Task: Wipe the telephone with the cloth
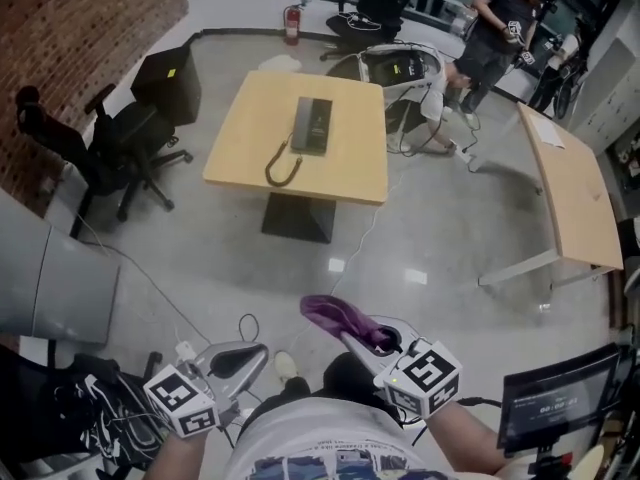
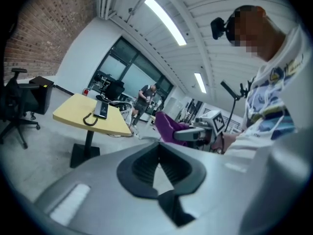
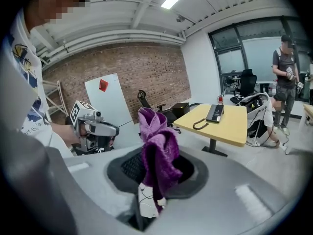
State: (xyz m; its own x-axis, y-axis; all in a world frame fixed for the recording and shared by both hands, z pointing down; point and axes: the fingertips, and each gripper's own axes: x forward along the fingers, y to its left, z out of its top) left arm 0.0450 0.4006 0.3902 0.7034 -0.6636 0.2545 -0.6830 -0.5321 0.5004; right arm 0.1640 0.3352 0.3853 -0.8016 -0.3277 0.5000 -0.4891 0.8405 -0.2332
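Observation:
The black telephone [image 1: 312, 125] lies on the yellow table [image 1: 352, 158] some way ahead, its corded handset [image 1: 283, 168] off beside it. My right gripper [image 1: 352, 330] is shut on a purple cloth [image 1: 338, 315], held low near my body. In the right gripper view the cloth [image 3: 156, 151] bunches up between the jaws of that gripper [image 3: 155, 169], and the telephone [image 3: 215, 112] shows far off. My left gripper [image 1: 258, 353] is shut with nothing in it. The left gripper view shows this gripper [image 2: 159, 156] closed and the telephone [image 2: 101, 109] distant.
A black office chair [image 1: 120, 138] and a black box [image 1: 168, 83] stand left of the yellow table. A second table [image 1: 570, 193] is at the right. A person [image 1: 500, 28] stands at the back. A monitor [image 1: 555, 398] sits bottom right; cables [image 1: 85, 418] lie bottom left.

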